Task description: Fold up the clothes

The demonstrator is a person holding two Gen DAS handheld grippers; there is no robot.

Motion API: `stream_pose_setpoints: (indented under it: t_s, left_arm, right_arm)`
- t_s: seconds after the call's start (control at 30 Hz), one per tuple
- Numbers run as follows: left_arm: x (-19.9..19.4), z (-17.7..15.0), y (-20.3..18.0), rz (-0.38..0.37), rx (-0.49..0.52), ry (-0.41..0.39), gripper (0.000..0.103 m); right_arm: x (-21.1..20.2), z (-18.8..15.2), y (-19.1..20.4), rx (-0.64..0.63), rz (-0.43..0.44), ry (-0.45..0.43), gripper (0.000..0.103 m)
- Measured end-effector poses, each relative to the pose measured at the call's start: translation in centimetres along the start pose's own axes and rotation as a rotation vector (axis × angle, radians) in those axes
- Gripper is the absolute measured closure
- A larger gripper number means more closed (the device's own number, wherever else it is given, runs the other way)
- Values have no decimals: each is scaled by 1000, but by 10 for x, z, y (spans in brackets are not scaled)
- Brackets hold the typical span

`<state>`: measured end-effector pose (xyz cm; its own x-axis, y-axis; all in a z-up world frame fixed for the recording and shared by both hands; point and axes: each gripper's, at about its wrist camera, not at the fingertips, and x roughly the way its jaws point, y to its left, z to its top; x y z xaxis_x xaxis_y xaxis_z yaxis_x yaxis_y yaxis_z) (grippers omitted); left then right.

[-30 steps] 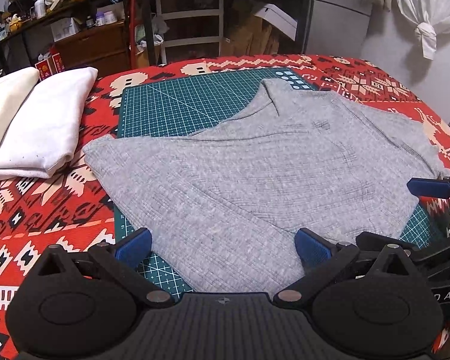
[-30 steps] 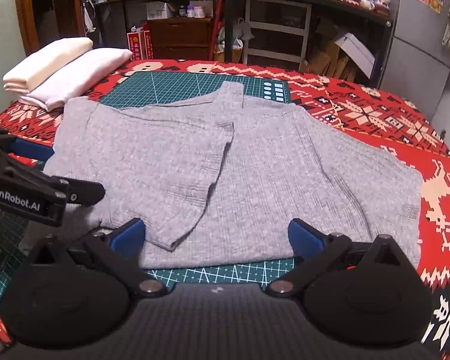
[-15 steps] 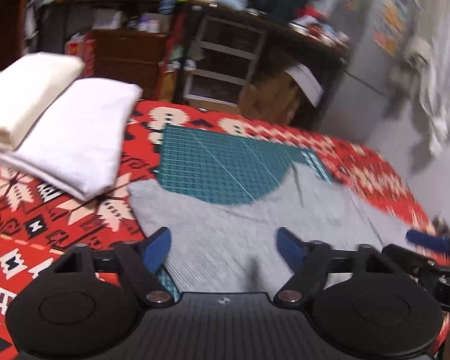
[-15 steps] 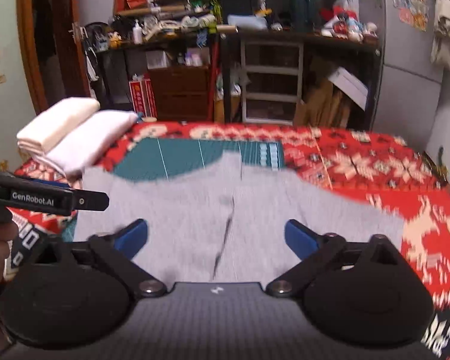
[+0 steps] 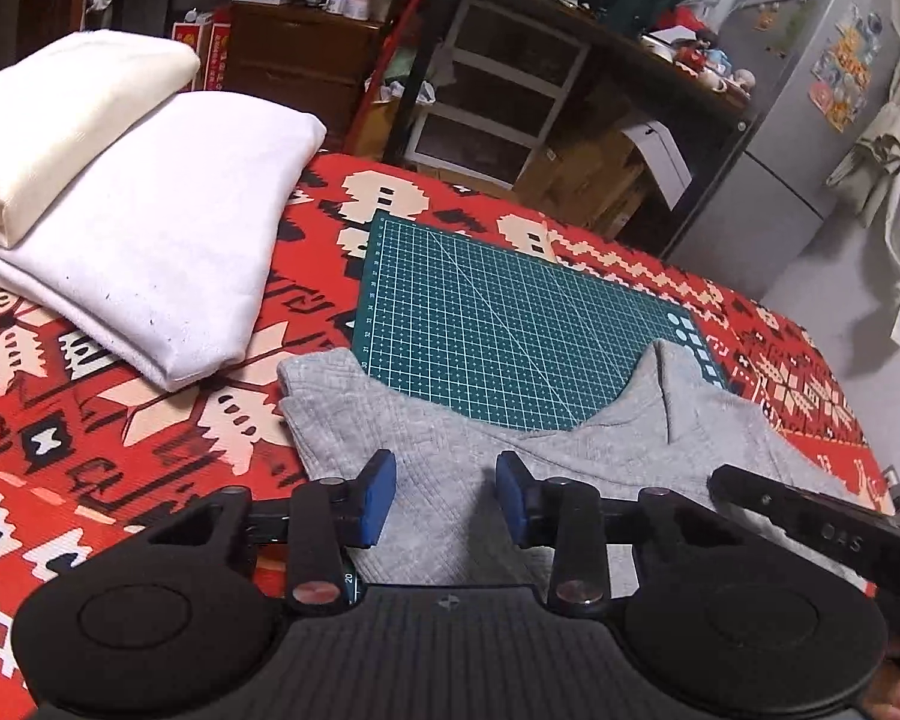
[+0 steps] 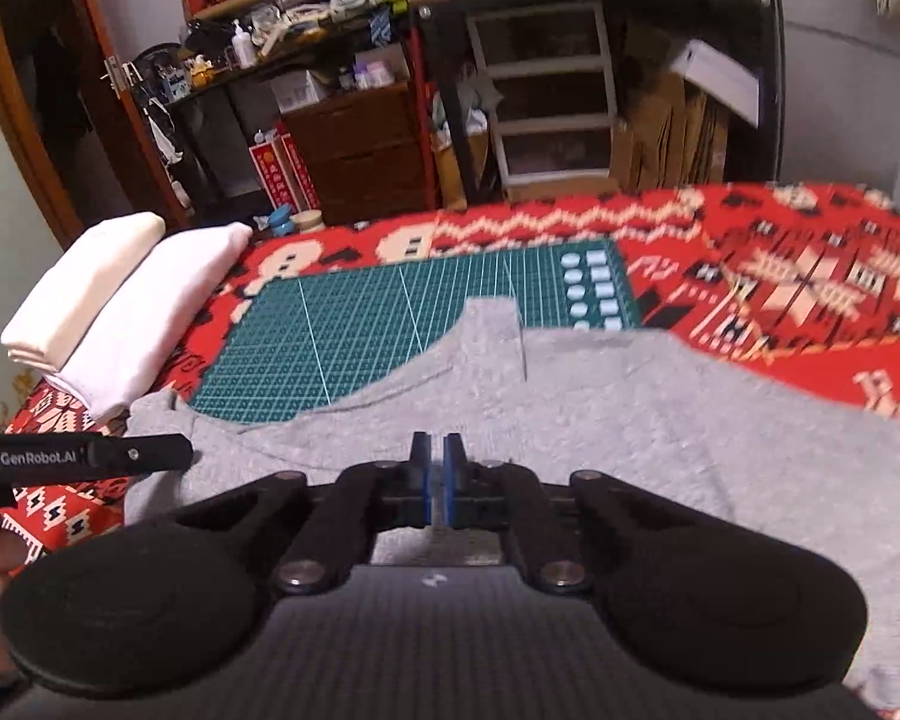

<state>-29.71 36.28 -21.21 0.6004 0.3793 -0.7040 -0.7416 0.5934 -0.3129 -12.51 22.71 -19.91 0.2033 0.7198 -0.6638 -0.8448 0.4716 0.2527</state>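
Note:
A grey knit garment [image 5: 630, 438] lies spread over a green cutting mat [image 5: 498, 324] on a red patterned blanket [image 5: 90, 396]. My left gripper [image 5: 444, 501] sits over the garment's left part. Its jaws are closing, the blue pads still apart, with grey cloth between them. In the right wrist view my right gripper [image 6: 436, 468] is shut on the garment [image 6: 630, 420] near its middle, pads almost touching with cloth at their tips. The left gripper's finger [image 6: 90, 456] shows at the left edge there, a hand below it. The right gripper's arm [image 5: 810, 516] crosses the lower right of the left wrist view.
Two folded white cloths [image 5: 138, 222] are stacked at the blanket's left side, also seen as the white stack [image 6: 120, 312]. Behind the bed stand cluttered shelves, a wooden drawer chest [image 6: 360, 150] and cardboard boxes. The mat's far half [image 6: 342, 330] is uncovered.
Both grippers moved forward over the garment and their views tipped up. The right jaws went from wide open to shut. The left jaws narrowed by more than half.

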Motion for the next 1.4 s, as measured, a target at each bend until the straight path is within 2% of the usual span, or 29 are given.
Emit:
stream_pose_setpoints:
  t_s: [0.2, 0.23, 0.27, 0.3, 0.43, 0.5, 0.67, 0.7, 0.77, 0.83, 0.87, 0.97, 1.07, 1.23, 1.4]
  left_arm:
    - [0, -5, -4, 15, 43, -13, 63]
    - [0, -4, -4, 13, 41, -13, 63]
    - [0, -4, -3, 12, 39, -13, 63]
    - [1, -4, -2, 9, 35, -11, 63]
    - [1, -2, -1, -4, 22, -6, 60]
    - [1, -2, -1, -6, 19, -4, 59]
    - [1, -2, -3, -2, 27, -6, 58]
    - [1, -2, -3, -3, 28, -6, 58]
    - [1, -2, -2, -7, 25, -5, 58]
    - [1, -2, -2, -10, 24, -5, 58]
    - [1, -2, -2, -11, 24, -5, 58]
    - [1, -2, -2, -9, 32, -6, 58]
    - [1, -2, -3, -8, 37, -7, 58]
    - [1, -3, -3, -7, 43, -6, 58]
    - [1, -2, -3, -5, 37, -6, 58]
  right_arm:
    - [14, -5, -17, 20, -41, -10, 103]
    - [14, -5, -20, 23, -60, -18, 103]
    - [15, -6, -24, 33, -85, -22, 99]
    - [15, -6, -29, 46, -110, -24, 101]
    - [7, -2, -47, 132, -46, -37, 98]
    - [2, -1, -47, 128, -31, -56, 93]
    - [3, 2, -41, 93, 7, -49, 88]
    - [5, 2, -40, 87, 12, -43, 81]
    - [8, 0, -36, 75, 9, -26, 74]
    - [11, -2, -30, 37, -5, -24, 77]
    - [10, -3, -26, 17, -14, -34, 90]
    - [7, -6, -15, -44, -41, -62, 101]
    - [2, -6, -8, -72, -69, -96, 101]
    - [19, -4, -19, -44, -115, -34, 99]
    - [11, -3, -31, 8, -125, -54, 90]
